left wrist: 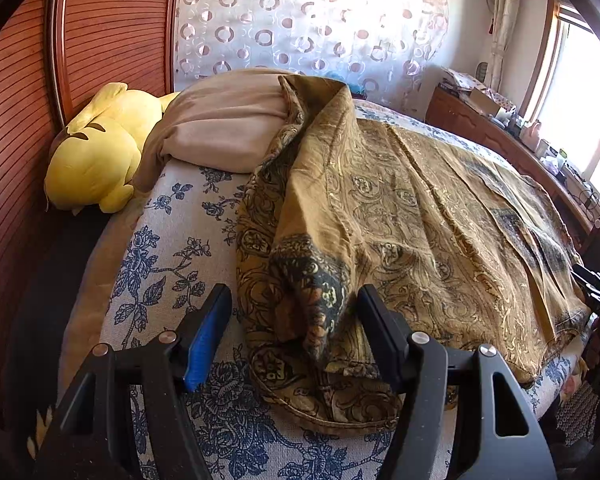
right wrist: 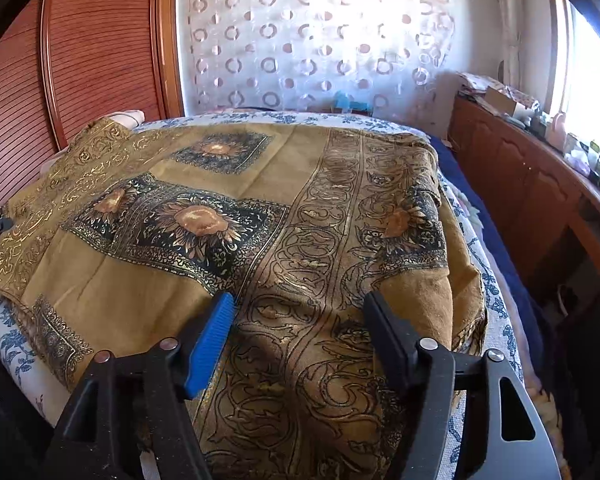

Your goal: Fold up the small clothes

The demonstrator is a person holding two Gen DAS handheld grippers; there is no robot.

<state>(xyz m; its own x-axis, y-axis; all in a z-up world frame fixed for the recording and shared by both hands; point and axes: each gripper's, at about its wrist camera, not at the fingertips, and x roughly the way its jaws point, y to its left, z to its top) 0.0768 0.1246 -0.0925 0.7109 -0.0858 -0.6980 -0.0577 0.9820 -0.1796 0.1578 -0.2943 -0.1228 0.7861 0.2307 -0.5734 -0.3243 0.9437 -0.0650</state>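
Left wrist view gives us one ochre paisley-print cloth (left wrist: 400, 216), thin and soft, lying on the bed (left wrist: 168, 248) over a white sheet printed with blue flowers. Its near end is bunched into a rumpled ridge that rises between the two fingers of the left gripper (left wrist: 292, 304), whose jaws stand apart, released, with no pad pressing the fabric. Only this view shows us one yellow plush toy (left wrist: 96, 156) and one beige pillow (left wrist: 224, 128) at the slatted wooden headboard.

From the right wrist view we see the same cloth (right wrist: 228, 200) spread flatter, and here alone its dark square panels with sunflower motifs show. Our right gripper (right wrist: 298, 308) hangs over the scrollwork border, jaws apart and clamping nothing. Each gripper has one blue ribbed pad and one black one.
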